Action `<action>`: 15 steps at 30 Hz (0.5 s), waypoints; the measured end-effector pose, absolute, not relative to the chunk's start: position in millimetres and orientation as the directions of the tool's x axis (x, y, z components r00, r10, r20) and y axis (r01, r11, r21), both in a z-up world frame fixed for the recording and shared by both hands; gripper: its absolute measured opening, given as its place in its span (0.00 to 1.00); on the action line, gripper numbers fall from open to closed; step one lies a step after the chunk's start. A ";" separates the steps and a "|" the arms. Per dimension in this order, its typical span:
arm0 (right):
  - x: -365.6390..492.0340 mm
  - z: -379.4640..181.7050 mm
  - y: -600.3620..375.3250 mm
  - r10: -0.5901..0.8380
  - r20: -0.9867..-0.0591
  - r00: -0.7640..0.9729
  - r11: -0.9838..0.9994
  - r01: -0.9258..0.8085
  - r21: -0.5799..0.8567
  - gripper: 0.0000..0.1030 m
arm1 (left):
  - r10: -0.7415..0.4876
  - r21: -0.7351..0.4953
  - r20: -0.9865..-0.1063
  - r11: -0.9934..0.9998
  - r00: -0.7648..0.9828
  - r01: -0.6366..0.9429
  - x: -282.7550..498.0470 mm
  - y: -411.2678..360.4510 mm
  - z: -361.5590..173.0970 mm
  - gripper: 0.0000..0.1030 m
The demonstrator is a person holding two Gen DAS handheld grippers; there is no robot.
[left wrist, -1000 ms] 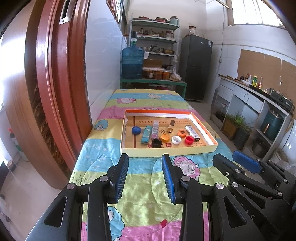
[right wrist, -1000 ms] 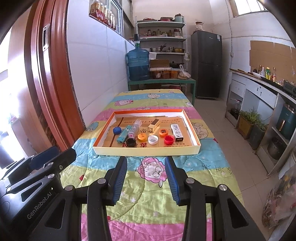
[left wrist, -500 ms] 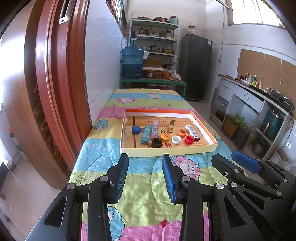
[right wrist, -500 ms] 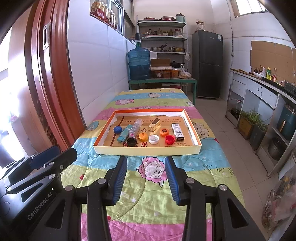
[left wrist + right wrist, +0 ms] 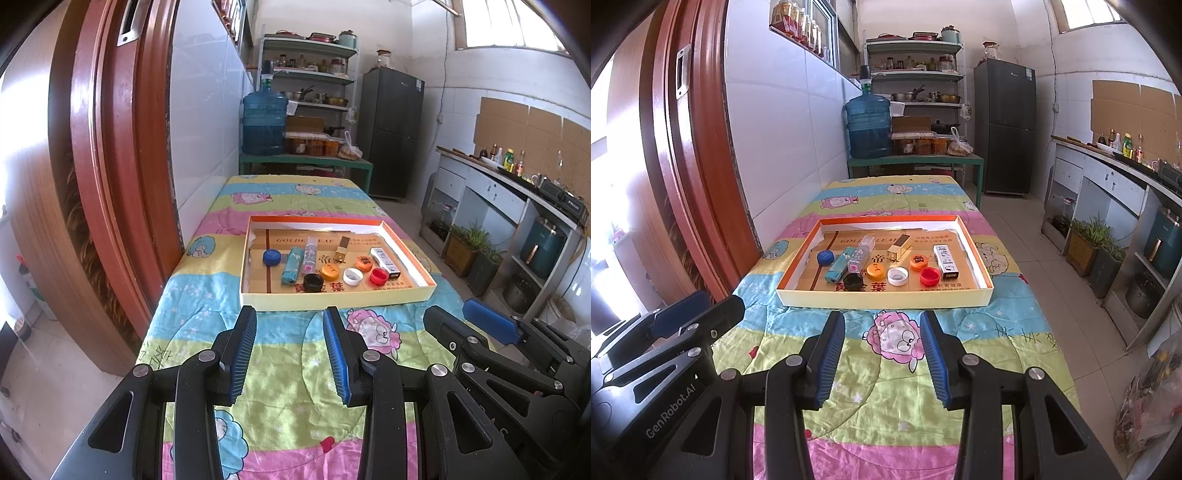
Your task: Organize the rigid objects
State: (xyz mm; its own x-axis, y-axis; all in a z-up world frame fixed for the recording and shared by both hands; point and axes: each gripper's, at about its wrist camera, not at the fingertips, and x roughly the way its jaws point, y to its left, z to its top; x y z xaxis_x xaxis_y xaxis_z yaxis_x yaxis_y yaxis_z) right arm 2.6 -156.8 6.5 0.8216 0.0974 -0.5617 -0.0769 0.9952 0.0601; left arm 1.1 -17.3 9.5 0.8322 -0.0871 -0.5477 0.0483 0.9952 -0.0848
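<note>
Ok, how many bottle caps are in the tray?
6, none visibly hidden: blue cap far left, black cap, orange cap, white cap, red cap, and second orange cap behind.

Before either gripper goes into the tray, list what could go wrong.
The black cap sits right against the teal tube and orange cap, so an open finger may knock a neighbour. The tray wall stands between both open grippers and the caps; a low approach could push it.
</note>
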 end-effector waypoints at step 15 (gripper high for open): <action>2.5 6.2 -157.1 0.098 -0.563 0.821 0.995 -0.078 0.061 0.41 | -0.092 -0.087 -0.546 0.995 0.833 0.053 0.1 -16.4 5.6 0.38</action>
State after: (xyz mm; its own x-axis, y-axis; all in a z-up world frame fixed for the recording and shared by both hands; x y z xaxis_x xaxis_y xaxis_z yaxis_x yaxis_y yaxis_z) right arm 2.5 -157.1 6.2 0.8208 0.0983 -0.5628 -0.0775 0.9951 0.0608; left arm 0.1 -16.4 5.6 0.8325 -0.0918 -0.5463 0.0528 0.9948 -0.0866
